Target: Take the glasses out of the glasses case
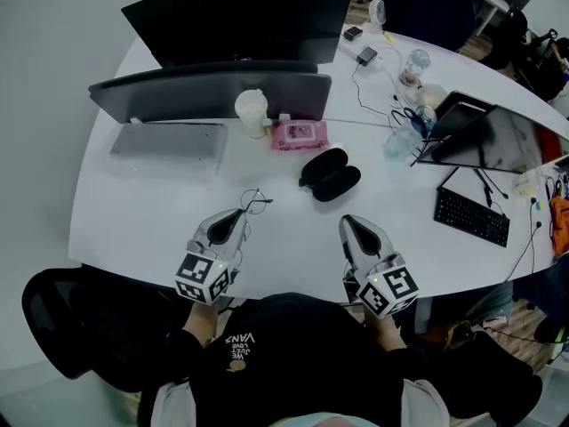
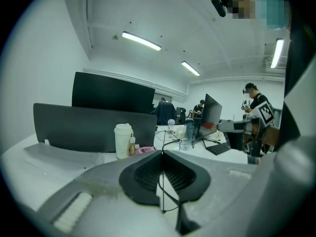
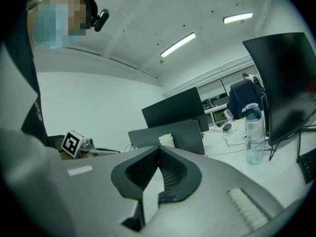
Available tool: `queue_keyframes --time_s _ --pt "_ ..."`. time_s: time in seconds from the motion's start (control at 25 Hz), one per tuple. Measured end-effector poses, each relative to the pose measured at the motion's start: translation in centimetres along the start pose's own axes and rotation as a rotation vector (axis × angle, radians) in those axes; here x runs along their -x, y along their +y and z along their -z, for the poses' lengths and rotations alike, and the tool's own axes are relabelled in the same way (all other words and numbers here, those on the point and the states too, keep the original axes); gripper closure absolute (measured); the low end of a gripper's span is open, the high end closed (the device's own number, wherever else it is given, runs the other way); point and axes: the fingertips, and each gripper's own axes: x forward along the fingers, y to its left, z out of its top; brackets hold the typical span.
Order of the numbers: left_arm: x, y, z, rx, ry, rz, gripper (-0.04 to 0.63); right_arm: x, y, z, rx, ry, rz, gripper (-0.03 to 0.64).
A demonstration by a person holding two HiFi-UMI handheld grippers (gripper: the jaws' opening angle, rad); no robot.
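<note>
Left gripper view: the left gripper [image 2: 162, 154] has its jaws pressed together on a thin wire part of the glasses [image 2: 160, 184]. In the head view the frame projects past that gripper's tips, over the white table [image 1: 151, 216]. The right gripper [image 3: 158, 149] has its jaws closed tip to tip, with nothing between them. The black glasses case [image 1: 331, 175] lies open on the table, near both grippers and touching neither.

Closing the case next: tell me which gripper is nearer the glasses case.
Right. In the head view the right gripper lies just below the glasses case; the left gripper is farther away, down to its left.
</note>
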Motion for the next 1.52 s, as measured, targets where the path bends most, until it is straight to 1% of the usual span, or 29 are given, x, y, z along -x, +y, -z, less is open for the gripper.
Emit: queue_keyframes --time_s 0.84,1.24,1.52 --pt "1.4 2.9 -2.9 0.000 -0.076 -0.010 0.586 -2.7 1.1 -2.2 0.048 -0.029 0.004 0.617" --pt "1.3 3.2 -3.4 -0.002 -0.086 0.006 0.586 -3.2 1.5 -2.3 0.057 -0.030 0.002 0.617" --pt "0.7 3.3 -3.5 0.001 -0.088 0.017 0.586 -3.4 1.3 -2.2 0.087 -0.021 0.014 0.618"
